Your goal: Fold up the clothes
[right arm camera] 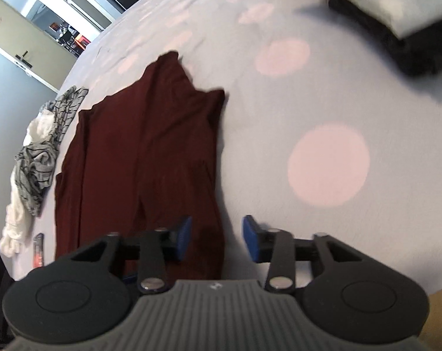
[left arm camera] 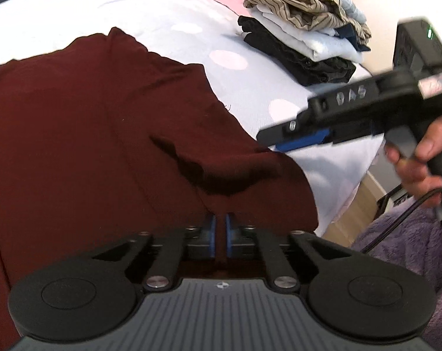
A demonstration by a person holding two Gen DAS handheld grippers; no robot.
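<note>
On top of the bed (left arm camera: pixel 168 14), with its pale sheet and pink dots, lies a dark red shirt (left arm camera: pixel 89 117), spread flat. The left tongs (left arm camera: pixel 220 229) are pressed together, pinching a raised fold at the shirt's near edge. The right tongs (right arm camera: pixel 216 238) stand partly spread, straddling the shirt's edge, pads not pressing it. Raised letters on the right tool's side look like "DAS", pretty blurry though. A stack of folded clothes (left arm camera: pixel 302 35) sits further back.
</note>
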